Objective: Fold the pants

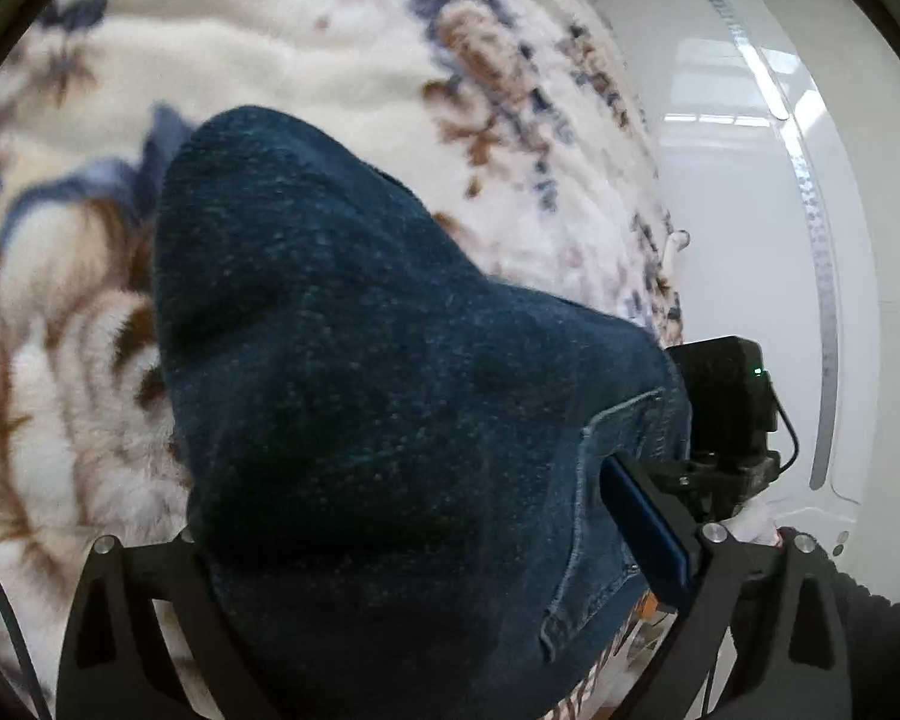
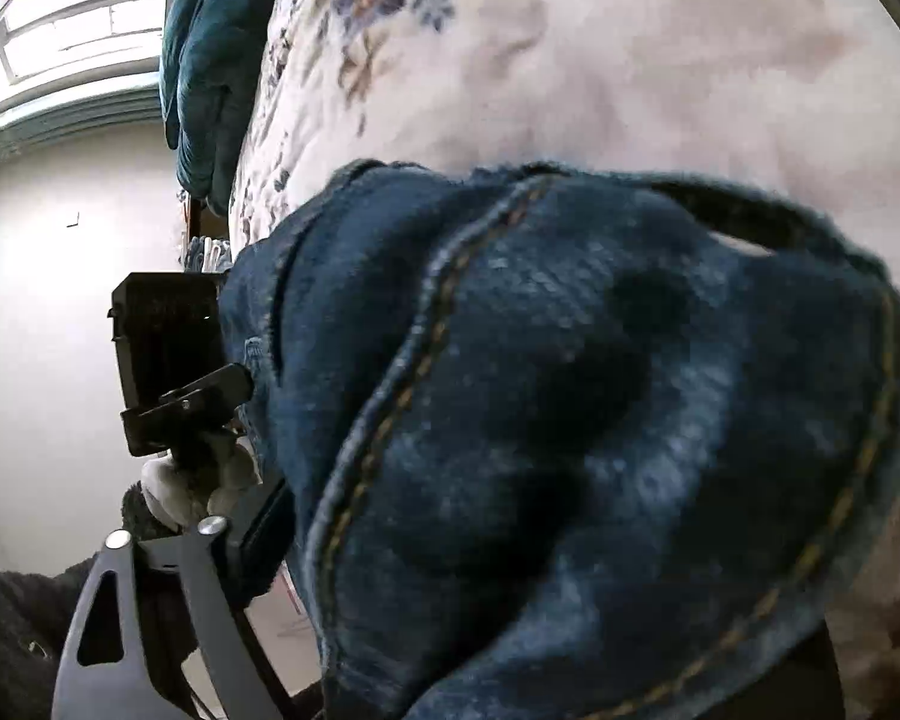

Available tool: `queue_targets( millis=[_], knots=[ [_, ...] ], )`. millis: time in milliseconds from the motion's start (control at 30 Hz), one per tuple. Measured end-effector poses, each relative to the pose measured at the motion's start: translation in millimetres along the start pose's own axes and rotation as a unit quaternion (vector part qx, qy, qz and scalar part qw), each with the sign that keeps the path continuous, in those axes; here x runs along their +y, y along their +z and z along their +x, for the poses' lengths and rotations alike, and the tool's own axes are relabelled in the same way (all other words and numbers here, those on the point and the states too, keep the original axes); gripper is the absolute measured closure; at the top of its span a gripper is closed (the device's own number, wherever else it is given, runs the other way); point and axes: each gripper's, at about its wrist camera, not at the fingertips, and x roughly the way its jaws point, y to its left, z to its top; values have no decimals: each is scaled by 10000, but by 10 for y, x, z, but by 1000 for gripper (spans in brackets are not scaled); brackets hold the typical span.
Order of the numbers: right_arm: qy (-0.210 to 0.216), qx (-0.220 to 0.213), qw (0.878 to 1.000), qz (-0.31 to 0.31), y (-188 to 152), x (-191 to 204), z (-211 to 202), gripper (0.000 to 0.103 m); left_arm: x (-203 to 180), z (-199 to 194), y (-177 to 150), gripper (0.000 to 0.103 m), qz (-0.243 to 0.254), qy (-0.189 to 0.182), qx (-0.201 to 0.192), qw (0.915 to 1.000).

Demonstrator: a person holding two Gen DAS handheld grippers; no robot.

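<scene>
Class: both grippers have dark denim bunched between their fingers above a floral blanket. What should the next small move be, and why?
Probably lower both grippers together so the jeans settle flat on the floral blanket. In both wrist views the denim bulges up in a rounded heap over the fingers, hiding them, so nothing lies flat enough to crease yet.

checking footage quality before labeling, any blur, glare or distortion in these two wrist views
Left wrist view: jeans fairly sharp, floral blanket softly blurred, window glare on the white glossy panel, strong fisheye curvature and a dark rim. Right wrist view: jeans and blanket motion-blurred, bright window overexposed at upper left.
</scene>
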Motion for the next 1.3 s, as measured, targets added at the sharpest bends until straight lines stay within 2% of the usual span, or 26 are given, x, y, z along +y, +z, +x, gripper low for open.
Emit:
queue_targets(
  millis=[67,267,367,400,500,567,767,867,1033,1167,1300],
  knots=[
    [75,-45,10000,-19,-28,55,-38,22,-72,-66,-34,5,100,97,-15,9999],
    [185,-185,9997,-29,-109,240,-95,23,-117,-360,12,5,123,6,-123,9998],
    [244,-199,9994,-138,-125,477,-121,23,-75,-673,94,5,114,-34,-270,9996],
    [254,-216,9992,-208,-76,627,-88,23,-126,-676,149,5,104,-29,-320,9994],
    [304,-218,9986,-383,58,999,-16,23,-11,-1091,290,5,111,-7,-539,9985],
    [312,-198,9977,-566,246,1476,238,23,132,-1410,391,5,90,-8,-658,9978],
    [425,-213,9939,-994,844,2534,914,23,683,-2402,837,5,161,135,-984,9949],
    [520,-251,9922,-1107,1135,3004,1318,23,1082,-2944,1147,5,230,268,-1106,9932],
    [653,-260,9902,-1204,1714,3778,2232,23,1821,-3719,1685,5,242,489,-1247,9907],
    [690,-244,9901,-1200,2142,4153,2803,23,2372,-4011,2049,5,282,669,-1239,9896],
    [495,-169,9914,-1203,2612,4330,3280,23,2860,-3933,2350,5,183,623,-1092,9919]
  ],
)
